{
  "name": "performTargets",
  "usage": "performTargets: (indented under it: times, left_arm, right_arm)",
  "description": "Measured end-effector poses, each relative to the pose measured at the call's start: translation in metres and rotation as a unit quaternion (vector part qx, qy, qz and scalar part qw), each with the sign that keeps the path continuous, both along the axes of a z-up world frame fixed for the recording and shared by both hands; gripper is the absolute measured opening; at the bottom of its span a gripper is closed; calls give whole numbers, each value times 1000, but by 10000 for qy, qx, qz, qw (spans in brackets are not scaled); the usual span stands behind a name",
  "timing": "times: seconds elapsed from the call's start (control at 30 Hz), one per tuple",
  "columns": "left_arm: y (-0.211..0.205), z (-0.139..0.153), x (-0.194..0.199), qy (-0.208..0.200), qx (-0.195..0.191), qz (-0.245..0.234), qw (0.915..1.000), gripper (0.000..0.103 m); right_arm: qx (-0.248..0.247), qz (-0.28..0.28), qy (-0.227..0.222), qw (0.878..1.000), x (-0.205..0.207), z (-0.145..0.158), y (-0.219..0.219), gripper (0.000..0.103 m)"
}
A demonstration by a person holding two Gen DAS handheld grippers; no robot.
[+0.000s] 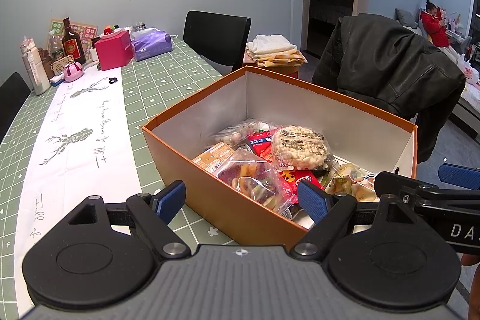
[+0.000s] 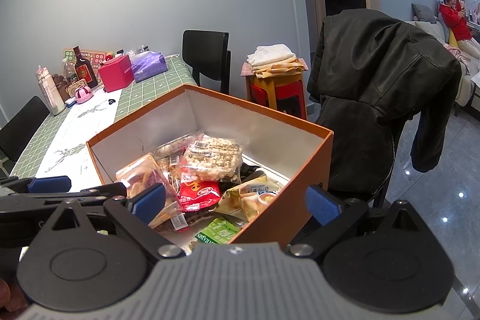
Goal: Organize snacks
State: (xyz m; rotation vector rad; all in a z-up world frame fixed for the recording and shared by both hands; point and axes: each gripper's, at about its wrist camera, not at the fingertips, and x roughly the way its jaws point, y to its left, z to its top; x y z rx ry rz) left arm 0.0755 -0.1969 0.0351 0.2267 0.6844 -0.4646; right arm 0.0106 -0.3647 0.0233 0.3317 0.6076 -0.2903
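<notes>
Snacks (image 1: 267, 161) in crinkly, slippery light bags fill your orange box (image 1: 210, 185) mid-frame; both grippers (image 1: 241, 198) (image 2: 237, 200) gape empty, so pinch the puffed-rice pack (image 1: 301, 149) by its sealed edge.

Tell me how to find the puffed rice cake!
Look in the orange box on the green table. On top of the snack pile lies the rice cake: a round, bumpy white disc in clear wrap, unlike the colourful packets around it.
</notes>
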Motion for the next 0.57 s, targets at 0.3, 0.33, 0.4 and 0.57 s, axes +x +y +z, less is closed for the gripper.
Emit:
performTargets:
  times: [0.3, 0.33, 0.4, 0.57]
  left_arm:
    - [0, -1, 0, -7, 1, -2, 10000, 99]
    - [0, 0, 0, -24, 3, -8, 10000, 99]
    - [0, 1, -1, -50, -7, -17, 10000, 99]
    - [2, 1, 0, -67, -84, -43, 9999, 99]
  right_arm:
    - [-1, -29, -2, 10000, -1, 1, -1, 97]
    - [-1, -31, -5, 10000, -1, 2, -1, 97]
    - [-7, -33, -10, 10000, -2, 2, -1, 97]
    - [-26, -20, 4, 10000, -1, 3, 0, 97]
